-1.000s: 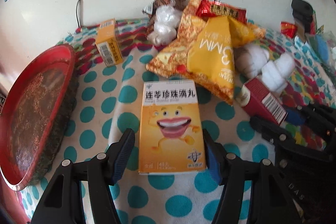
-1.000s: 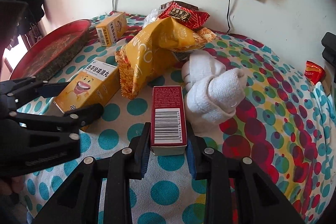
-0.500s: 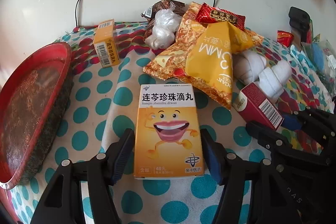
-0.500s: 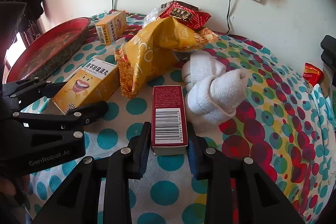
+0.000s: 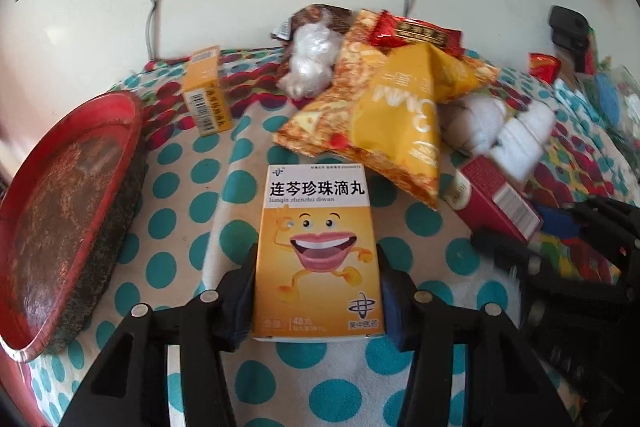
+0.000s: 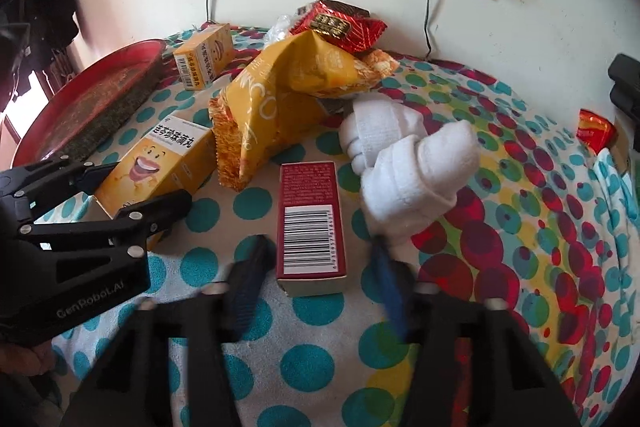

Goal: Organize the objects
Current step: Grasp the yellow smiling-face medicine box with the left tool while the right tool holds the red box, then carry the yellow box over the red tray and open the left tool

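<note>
My left gripper is shut on a yellow medicine box with a smiling cartoon mouth, its pads pressed on both sides; the box also shows in the right wrist view. My right gripper is open, its fingers apart on either side of a dark red box with a barcode, which lies flat on the dotted cloth and also shows in the left wrist view.
A red round tray lies at the left. A small yellow box, snack bags, a clear plastic bundle and rolled white socks crowd the back. Wall sockets and cables hang above.
My right gripper opened and let go of the red box. My left gripper closed onto the yellow box and lifted it slightly nearer the camera.
</note>
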The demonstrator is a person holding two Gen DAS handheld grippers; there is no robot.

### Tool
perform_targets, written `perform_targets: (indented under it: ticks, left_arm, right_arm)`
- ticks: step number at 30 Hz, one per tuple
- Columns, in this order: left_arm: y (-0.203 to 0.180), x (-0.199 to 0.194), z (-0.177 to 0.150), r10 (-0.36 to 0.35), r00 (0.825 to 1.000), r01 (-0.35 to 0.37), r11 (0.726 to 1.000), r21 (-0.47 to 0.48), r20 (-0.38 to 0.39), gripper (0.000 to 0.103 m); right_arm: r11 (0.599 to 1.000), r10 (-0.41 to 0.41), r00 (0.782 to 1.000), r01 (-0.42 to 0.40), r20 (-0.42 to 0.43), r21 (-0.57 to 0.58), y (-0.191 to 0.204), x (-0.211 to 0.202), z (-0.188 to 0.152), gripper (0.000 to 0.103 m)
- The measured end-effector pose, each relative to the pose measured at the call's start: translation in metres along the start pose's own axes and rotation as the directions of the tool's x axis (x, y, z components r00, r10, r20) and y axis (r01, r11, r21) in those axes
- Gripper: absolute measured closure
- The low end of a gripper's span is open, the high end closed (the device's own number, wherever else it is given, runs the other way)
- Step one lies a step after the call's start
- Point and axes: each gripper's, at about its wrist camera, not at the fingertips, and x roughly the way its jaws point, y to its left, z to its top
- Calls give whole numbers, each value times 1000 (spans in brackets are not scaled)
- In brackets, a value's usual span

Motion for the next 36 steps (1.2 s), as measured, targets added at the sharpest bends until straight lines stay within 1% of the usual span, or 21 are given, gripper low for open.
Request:
perform_targets:
  ticks: [3, 6, 9, 12, 15, 18, 22, 26, 30, 34, 36]
  left_arm:
    - [2, -5, -1, 2, 1000, -2, 1000, -1, -1, 51]
    - [5, -16, -1, 2, 1000, -2, 1000, 0, 16, 51]
    - [10, -31, 1, 2, 999, -2, 1000, 1, 32, 51]
    - [17, -43, 2, 11, 999, -11, 1000, 1, 46, 51]
    - [28, -57, 3, 40, 997, -40, 999, 3, 65, 51]
    - [48, -70, 4, 71, 994, -70, 997, -13, 78, 51]
    - [82, -83, 6, 133, 987, -130, 991, -35, 86, 51]
    - [122, -85, 11, 194, 978, -190, 980, -51, 74, 51]
    - [167, -77, 13, 234, 972, -230, 969, -88, 34, 51]
    - [211, -60, 15, 245, 969, -247, 961, -124, -29, 51]
    - [226, -54, 14, 255, 966, -259, 956, -140, -44, 51]
  right_arm:
    - [1000, -3, 1000, 3, 8, 14, -3, -2, 0, 75]
    - [1000, 1, 1000, -1, 18, 25, -5, -4, 0, 75]
    - [1000, -15, 1000, 14, 19, 17, -4, -4, -1, 75]
    - [1000, -20, 1000, 20, -3, 22, -5, 0, 0, 75]
    - [999, -21, 1000, 21, -7, 34, -7, 2, 0, 75]
    - [999, -32, 999, 32, -8, 28, -6, 2, -1, 75]
    - [999, -43, 999, 43, -7, 29, -6, 2, -1, 75]
    - [998, -48, 999, 48, -8, 31, -6, 1, 0, 75]
    - [998, -49, 999, 49, -8, 30, -6, 1, 0, 75]
    - [998, -51, 999, 51, -9, 28, -6, 0, 0, 75]
    - [998, -49, 999, 49, -9, 30, -6, 0, 0, 75]
